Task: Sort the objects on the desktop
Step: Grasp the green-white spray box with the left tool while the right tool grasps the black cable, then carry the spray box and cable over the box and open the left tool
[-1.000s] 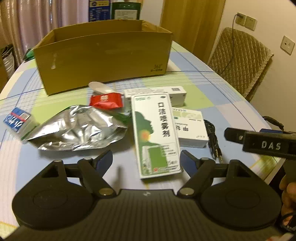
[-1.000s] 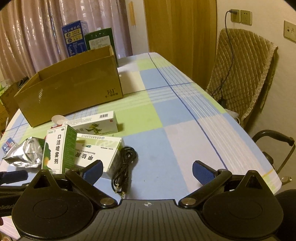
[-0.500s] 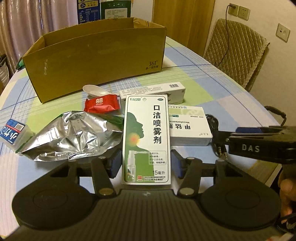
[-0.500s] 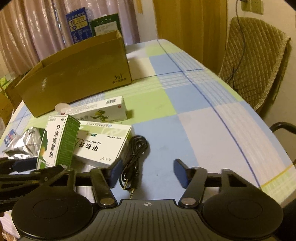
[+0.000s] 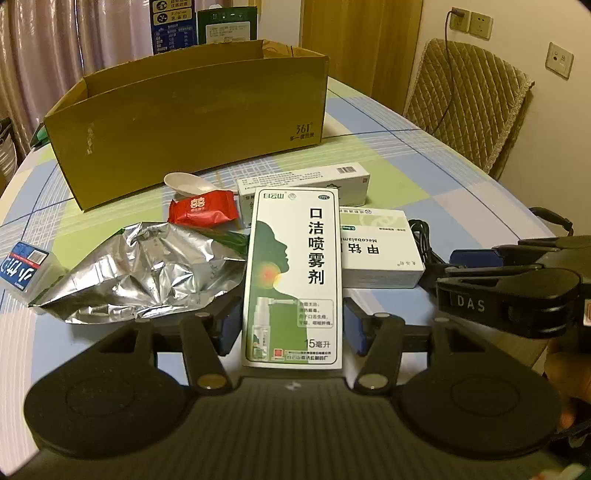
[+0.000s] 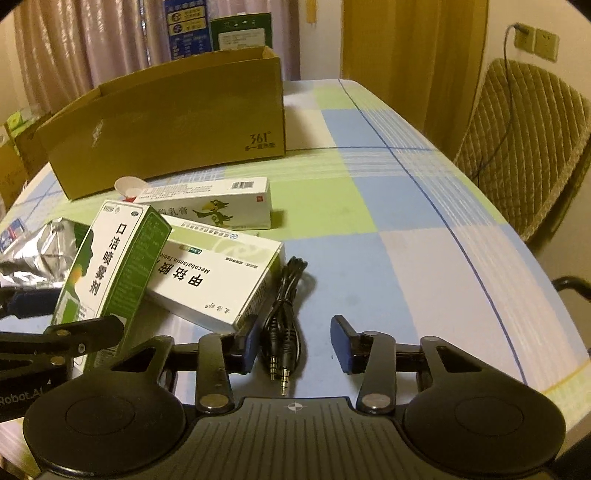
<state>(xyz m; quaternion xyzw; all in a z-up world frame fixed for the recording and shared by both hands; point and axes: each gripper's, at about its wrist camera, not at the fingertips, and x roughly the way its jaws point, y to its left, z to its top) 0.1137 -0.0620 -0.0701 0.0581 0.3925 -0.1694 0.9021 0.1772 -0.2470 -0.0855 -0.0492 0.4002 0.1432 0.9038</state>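
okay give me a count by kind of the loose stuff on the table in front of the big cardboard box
Medicine boxes: 3, the green spray box, the white tablet box, the long ointment box
Foil bags: 1
Red snack packets: 1
White spoons: 1
Small blue-labelled boxes: 1
Black audio cables: 1
Total: 8

Three medicine cartons are counted on the table: one green-and-white spray carton [image 5: 291, 280], one flat white tablet carton [image 5: 380, 254] and one long ointment carton [image 5: 306, 181]. One open cardboard box [image 5: 192, 118], one crumpled foil pouch [image 5: 144, 273], one red sachet [image 5: 203, 208], one white spoon [image 5: 184, 183], one small blue-labelled pack [image 5: 26, 269] and one coiled black audio cable [image 6: 284, 314] are shown. Two upright cartons [image 5: 199, 22] are seen behind the box, one chair [image 5: 469, 107] beside the table, and two grippers [image 5: 291, 326] [image 6: 293, 345]
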